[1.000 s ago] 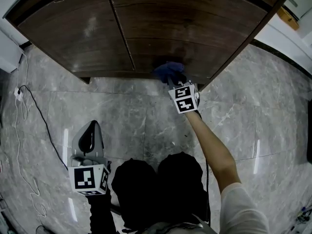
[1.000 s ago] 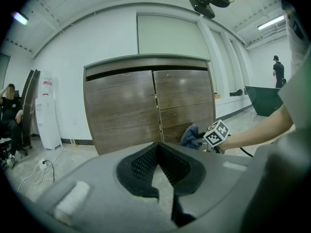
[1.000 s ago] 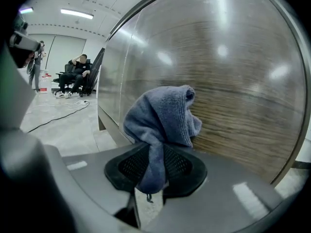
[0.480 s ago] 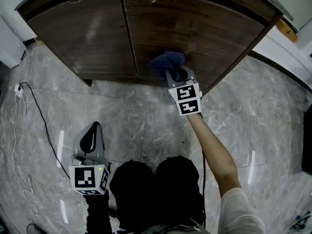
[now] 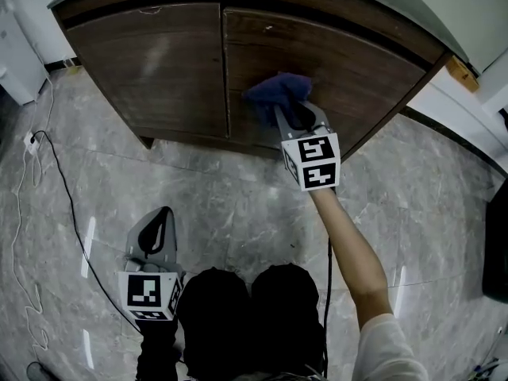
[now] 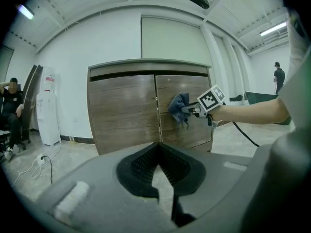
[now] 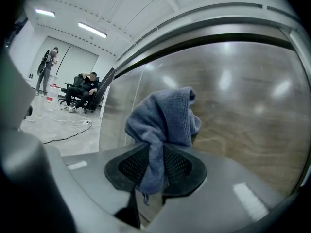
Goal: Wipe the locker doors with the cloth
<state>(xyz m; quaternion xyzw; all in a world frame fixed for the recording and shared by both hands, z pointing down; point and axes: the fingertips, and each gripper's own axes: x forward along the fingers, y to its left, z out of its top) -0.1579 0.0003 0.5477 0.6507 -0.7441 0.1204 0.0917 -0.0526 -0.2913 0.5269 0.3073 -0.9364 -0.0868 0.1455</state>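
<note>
The locker has two dark wood doors: a left door (image 5: 159,62) and a right door (image 5: 365,70). A blue cloth (image 5: 276,92) is bunched against the right door near the middle seam. My right gripper (image 5: 292,114) is shut on it. In the right gripper view the cloth (image 7: 165,125) hangs between the mesh pads of the right gripper (image 7: 154,171), close to the glossy door (image 7: 243,106). My left gripper (image 5: 159,222) is held low over the floor, away from the locker, shut and empty. The left gripper view shows its jaws (image 6: 158,171) closed, and the cloth (image 6: 180,106) far ahead.
A white cable (image 5: 32,181) runs across the grey marble floor at the left. A white dispenser (image 6: 48,106) stands left of the locker, with a seated person (image 6: 9,110) beside it. Another person (image 6: 279,76) stands far right. A black cable (image 5: 327,268) trails from my right arm.
My right gripper has carried the cloth up the right door, from near its bottom edge to about mid-height. The left gripper has stayed where it was.
</note>
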